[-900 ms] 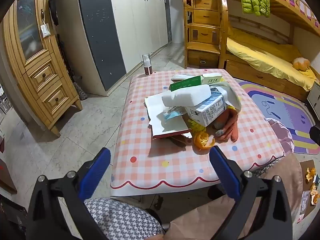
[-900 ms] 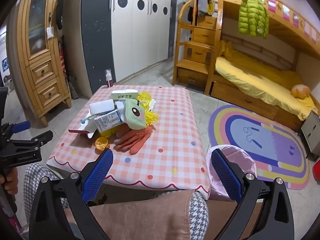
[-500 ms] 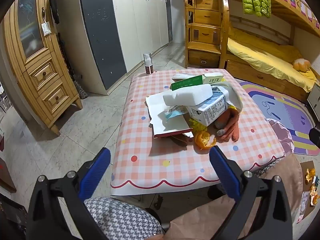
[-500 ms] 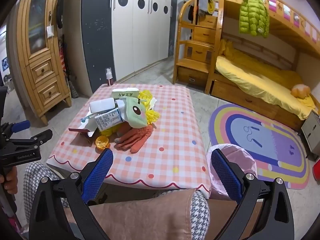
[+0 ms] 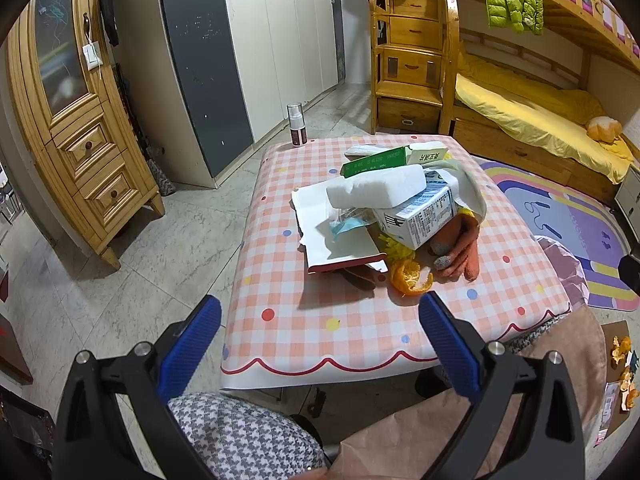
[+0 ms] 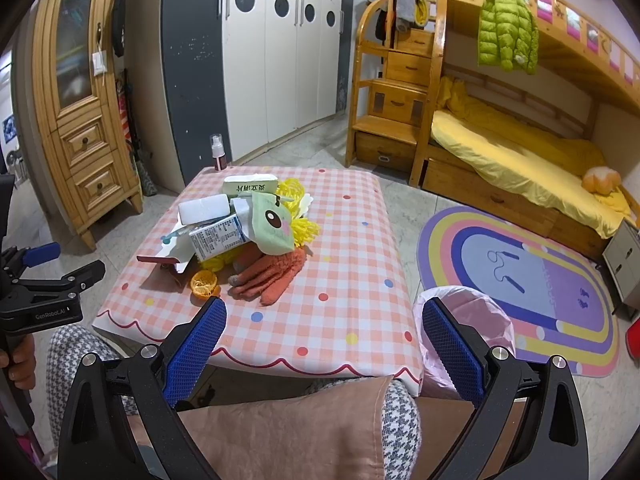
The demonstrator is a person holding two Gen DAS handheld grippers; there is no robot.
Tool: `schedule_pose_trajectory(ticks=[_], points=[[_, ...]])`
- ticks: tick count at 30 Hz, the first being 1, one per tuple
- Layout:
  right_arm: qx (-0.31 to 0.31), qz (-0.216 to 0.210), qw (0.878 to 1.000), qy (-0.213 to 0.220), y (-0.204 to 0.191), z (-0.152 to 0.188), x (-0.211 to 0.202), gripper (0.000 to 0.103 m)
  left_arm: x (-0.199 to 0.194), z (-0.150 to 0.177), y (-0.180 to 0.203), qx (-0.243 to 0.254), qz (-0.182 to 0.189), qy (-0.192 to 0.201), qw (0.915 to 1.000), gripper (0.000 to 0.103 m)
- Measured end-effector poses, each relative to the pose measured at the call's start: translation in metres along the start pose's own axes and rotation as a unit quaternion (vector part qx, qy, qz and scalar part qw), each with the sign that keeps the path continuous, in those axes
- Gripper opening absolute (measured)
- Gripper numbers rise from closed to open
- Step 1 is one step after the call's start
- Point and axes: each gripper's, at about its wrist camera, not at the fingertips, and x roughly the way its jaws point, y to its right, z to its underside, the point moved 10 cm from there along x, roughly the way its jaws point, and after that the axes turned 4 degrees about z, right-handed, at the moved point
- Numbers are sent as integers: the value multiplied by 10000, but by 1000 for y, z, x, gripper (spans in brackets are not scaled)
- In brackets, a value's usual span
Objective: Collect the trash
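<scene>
On the checked table (image 6: 352,280), toward its left half, a heap of trash piled up and untouched. White foam block (image 5: 376,191) on top, resting on a milk carton (image 5: 420,216) that tilts over the pile. Green and white box (image 5: 394,157) at the far side, lying flat. White sheet with a red edge (image 5: 336,240) spread beneath on the left, a crumpled bit of blue wrapper (image 5: 348,224) on it. Orange peel (image 5: 411,277) at the near edge of the heap, touching the orange gloves (image 6: 268,276) just right of it. Green cloth with a cartoon eye (image 6: 272,220) draped over the carton, yellow mesh (image 6: 298,228) poking out behind and beside. Small spray bottle (image 6: 217,153) upright at the far left corner, well apart from the pile.

Pink-lined bin (image 6: 476,312) on the floor just off the table's near right corner, mouth open.

Left gripper (image 5: 320,322) hovering short of the near table edge, blue fingers spread wide, gripping nothing. Right gripper (image 6: 324,326) likewise over the near edge, fingers wide apart and empty, peel and gloves just beyond its left fingertip. Houndstooth-clad knees and a pink cushion (image 6: 288,432) below both grippers. At far left in the right view, a hand (image 6: 18,360) wrapped around the left gripper's handle.
</scene>
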Motion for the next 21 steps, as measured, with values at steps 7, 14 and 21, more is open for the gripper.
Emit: schedule_pose_trajectory(ticks=[7, 14, 21], points=[[-3, -8, 10000, -5, -2, 2, 2, 98, 0, 0, 0, -1, -4, -2, 10000, 96], [-8, -9, 10000, -8, -3, 1, 1, 98, 0, 0, -1, -7, 2, -10, 10000, 96], [-7, -13, 10000, -15, -4, 2, 2, 98, 1, 1, -1, -4, -2, -11, 10000, 96]])
